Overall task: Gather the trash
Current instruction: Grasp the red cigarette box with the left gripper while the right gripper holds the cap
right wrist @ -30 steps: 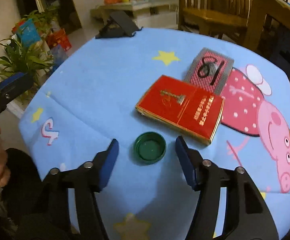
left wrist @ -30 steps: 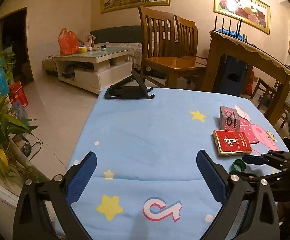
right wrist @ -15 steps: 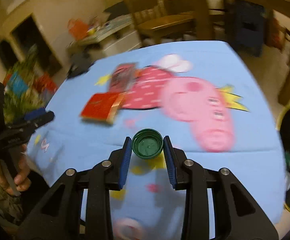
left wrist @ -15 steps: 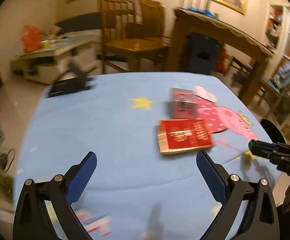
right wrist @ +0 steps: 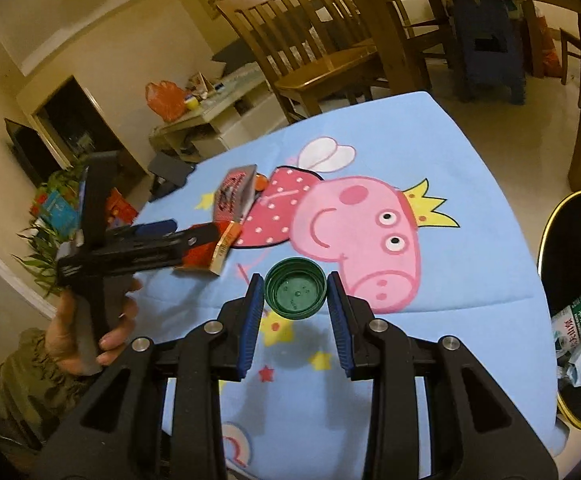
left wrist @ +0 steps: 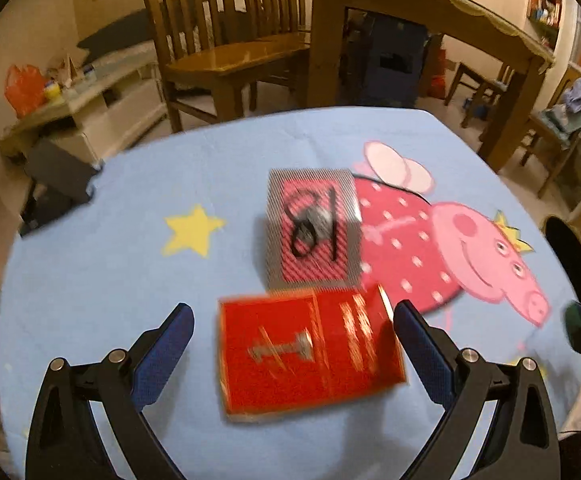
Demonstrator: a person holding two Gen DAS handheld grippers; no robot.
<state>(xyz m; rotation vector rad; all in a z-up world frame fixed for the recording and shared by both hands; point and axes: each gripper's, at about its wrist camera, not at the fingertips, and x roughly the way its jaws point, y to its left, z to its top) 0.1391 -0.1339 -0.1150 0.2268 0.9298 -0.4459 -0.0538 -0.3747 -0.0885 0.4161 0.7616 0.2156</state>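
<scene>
My right gripper [right wrist: 295, 298] is shut on a green bottle cap [right wrist: 295, 293] and holds it above the blue cartoon tablecloth [right wrist: 430, 152]. A black trash bin [right wrist: 570, 264] with a gold rim stands at the right, beside the table; a plastic bottle [right wrist: 580, 314] and crumpled paper lie in it. My left gripper [left wrist: 292, 334] is open, with a red cigarette pack [left wrist: 310, 356] lying flat on the cloth between its fingers. A patterned box marked 18 [left wrist: 313, 226] stands just beyond the pack. The left gripper also shows in the right wrist view [right wrist: 178, 236], over the red pack [right wrist: 222, 246].
A black phone stand [left wrist: 56, 184] sits at the table's far left edge. Wooden chairs [left wrist: 226, 40] and a wooden dining table [left wrist: 430, 4] stand behind. A coffee table with an orange bag [left wrist: 22, 84] is at the far left. Potted plants [right wrist: 46, 236] stand left of the table.
My right gripper closed on the green cap, lifted it and swung right toward the bin. My left gripper moved forward and right until its open fingers straddle the red pack.
</scene>
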